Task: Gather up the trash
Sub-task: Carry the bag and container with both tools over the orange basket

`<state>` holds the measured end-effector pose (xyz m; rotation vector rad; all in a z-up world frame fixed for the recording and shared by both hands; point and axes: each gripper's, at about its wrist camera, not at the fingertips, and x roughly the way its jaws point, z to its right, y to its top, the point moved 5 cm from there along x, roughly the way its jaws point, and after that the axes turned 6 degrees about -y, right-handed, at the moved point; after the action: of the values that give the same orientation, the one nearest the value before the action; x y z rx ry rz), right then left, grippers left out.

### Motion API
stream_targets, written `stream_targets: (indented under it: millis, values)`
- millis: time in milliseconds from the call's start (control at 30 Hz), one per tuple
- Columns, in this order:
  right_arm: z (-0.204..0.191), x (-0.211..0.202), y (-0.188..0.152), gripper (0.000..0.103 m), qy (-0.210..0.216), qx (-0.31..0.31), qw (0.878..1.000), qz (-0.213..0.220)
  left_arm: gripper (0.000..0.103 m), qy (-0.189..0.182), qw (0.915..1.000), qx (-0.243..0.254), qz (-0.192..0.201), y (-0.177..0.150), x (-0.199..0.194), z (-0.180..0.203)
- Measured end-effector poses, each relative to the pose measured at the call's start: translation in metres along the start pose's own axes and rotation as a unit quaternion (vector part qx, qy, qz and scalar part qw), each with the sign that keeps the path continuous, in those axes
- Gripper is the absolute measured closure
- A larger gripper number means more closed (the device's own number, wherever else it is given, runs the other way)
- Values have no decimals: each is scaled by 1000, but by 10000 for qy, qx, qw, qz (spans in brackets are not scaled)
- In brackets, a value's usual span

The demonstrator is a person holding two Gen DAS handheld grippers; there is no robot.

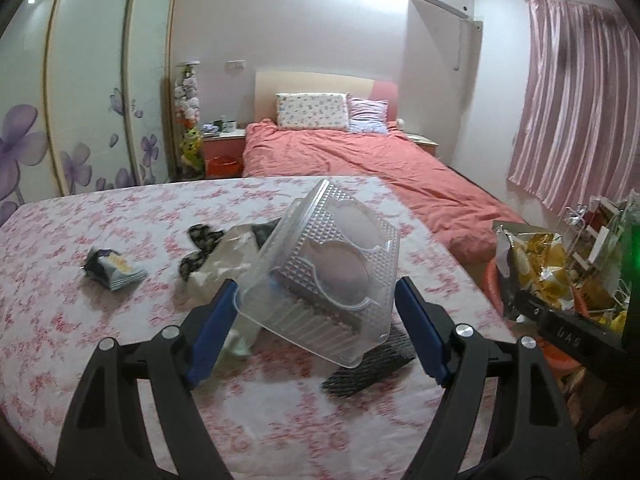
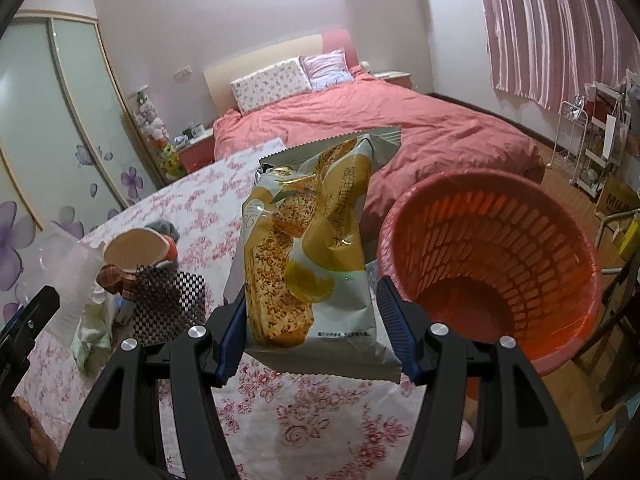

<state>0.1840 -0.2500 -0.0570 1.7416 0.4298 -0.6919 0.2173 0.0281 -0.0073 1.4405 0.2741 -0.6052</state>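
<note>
Clear ribbed plastic fills the middle of the left wrist view: a clamshell food container (image 1: 320,276), tilted with one corner low, is clamped between the blue pads of the left gripper (image 1: 316,312) and hangs above the flowered tablecloth (image 1: 120,340). Under and behind the container on that cloth lie a black mesh mat (image 1: 376,368), a crumpled pale bag (image 1: 228,260) and a dark patterned scrap (image 1: 200,244), and farther left of the container sits a small crushed snack wrapper (image 1: 114,270), well apart from the rest. Beyond the cloth stands a bed with a coral cover (image 1: 360,160), and to the right of the container, past the cloth's edge, the yellow snack bag shows again in the other claw. In the right wrist view the right gripper (image 2: 312,312) has its pads pressed on the lower sides of that yellow and white snack bag (image 2: 304,256), which stands upright between them, above the near edge of the tablecloth. Just right of the bag, off the cloth, an orange slatted waste basket (image 2: 520,264) stands open-mouthed. Left of the bag lie a checkered black mat (image 2: 168,304), a tan paper cup on its side (image 2: 136,252) and pale crumpled wrapping (image 2: 92,332).
</note>
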Motion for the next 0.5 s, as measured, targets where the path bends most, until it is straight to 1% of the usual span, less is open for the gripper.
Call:
stream_targets:
  millis: [167, 300, 400, 500]
  values:
    - [16, -6, 7, 42, -77, 71, 9998, 185, 25, -276, 9995, 126, -2, 9, 10, 27]
    - [34, -8, 12, 42, -211, 194, 9991, 306, 26, -556, 9981, 268, -19, 14, 22, 57]
    - [52, -10, 17, 42, -365, 320, 9980, 410, 26, -814, 9959, 387, -67, 19, 33, 83]
    - [75, -13, 21, 42, -569, 477, 9958, 532, 26, -1097, 9923, 567, -119, 22, 45, 118]
